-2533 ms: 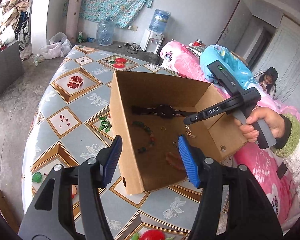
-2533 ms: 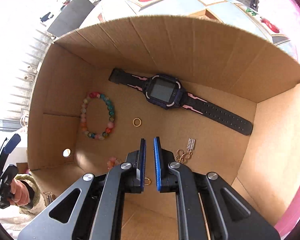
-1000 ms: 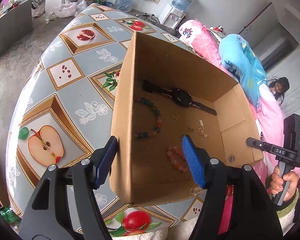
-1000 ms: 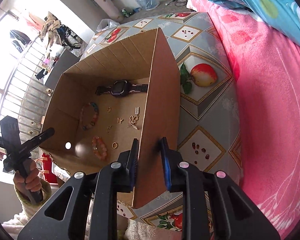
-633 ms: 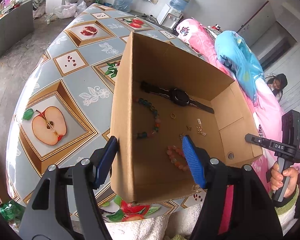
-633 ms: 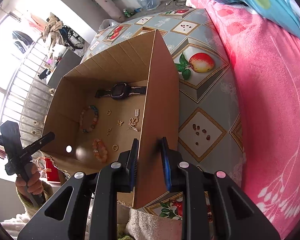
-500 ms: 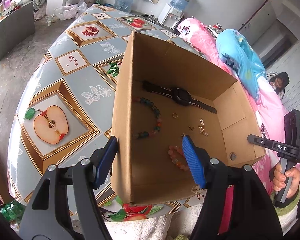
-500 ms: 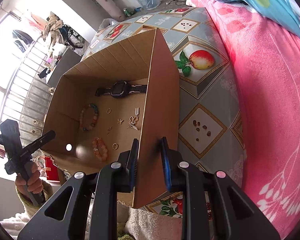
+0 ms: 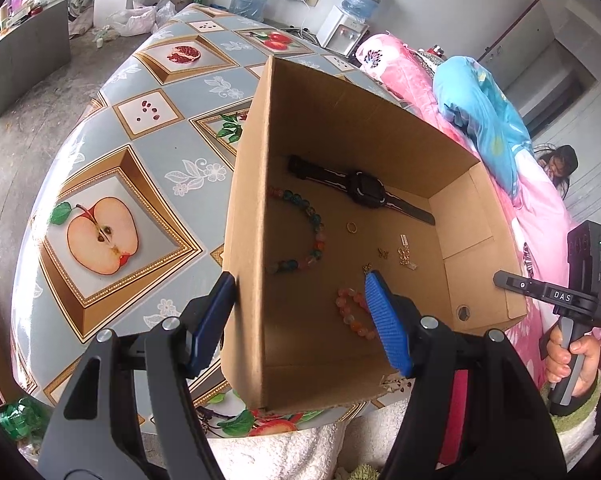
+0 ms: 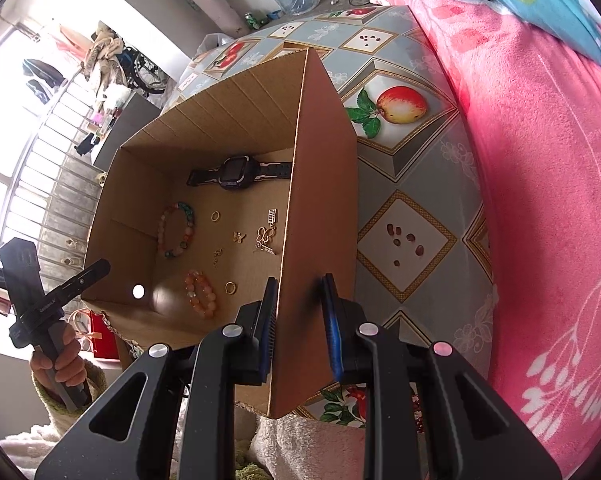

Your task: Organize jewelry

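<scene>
Compared with a second ago, the cardboard box (image 9: 340, 128) sits nearer the table (image 9: 148, 148) edge. The right gripper (image 10: 300, 320) clamps the box's right wall; the left gripper (image 9: 300, 312) straddles the left wall, jaws apart. Only the right view shows the second gold ring (image 10: 231, 287); the smartwatch (image 9: 360, 188) and bead bracelets (image 9: 304, 232) lie inside.

Home bedrm: pink blanket (image 10: 540, 160), water dispenser (image 9: 342, 30), fruit-print tablecloth (image 9: 140, 152).

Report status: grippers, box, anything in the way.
Right gripper straddles cardboard box side wall, contact unclear. Left gripper open astride opposite wall. Jewelry and watch inside. Nothing obstructing.
</scene>
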Available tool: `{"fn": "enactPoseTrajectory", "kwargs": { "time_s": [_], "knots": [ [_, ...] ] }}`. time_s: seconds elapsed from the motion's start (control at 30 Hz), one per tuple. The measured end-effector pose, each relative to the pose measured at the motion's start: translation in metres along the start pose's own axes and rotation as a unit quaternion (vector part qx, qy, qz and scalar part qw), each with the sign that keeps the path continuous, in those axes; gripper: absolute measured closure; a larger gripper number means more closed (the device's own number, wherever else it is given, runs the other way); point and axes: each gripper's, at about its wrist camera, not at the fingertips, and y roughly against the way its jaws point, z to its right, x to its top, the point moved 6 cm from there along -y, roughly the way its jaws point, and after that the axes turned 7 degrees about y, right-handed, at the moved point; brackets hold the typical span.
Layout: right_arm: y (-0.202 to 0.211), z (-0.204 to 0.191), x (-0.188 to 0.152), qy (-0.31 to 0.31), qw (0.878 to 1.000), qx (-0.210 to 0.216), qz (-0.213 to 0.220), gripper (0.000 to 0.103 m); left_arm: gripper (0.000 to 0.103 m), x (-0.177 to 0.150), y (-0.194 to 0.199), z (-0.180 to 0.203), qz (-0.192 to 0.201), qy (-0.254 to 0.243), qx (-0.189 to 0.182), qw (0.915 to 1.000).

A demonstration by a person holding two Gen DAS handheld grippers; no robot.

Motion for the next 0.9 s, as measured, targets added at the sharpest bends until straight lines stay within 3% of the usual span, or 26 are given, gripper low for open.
{"fn": "enactPoseTrajectory", "kwargs": {
  "time_s": [0.9],
  "knots": [
    [0.0020,-0.0017,-0.0029,0.001,0.999,-0.017,0.039,0.078,0.040,-0.0089,0.0042,0.0006,0.019,-0.014,0.003,0.9997]
  ]
}}
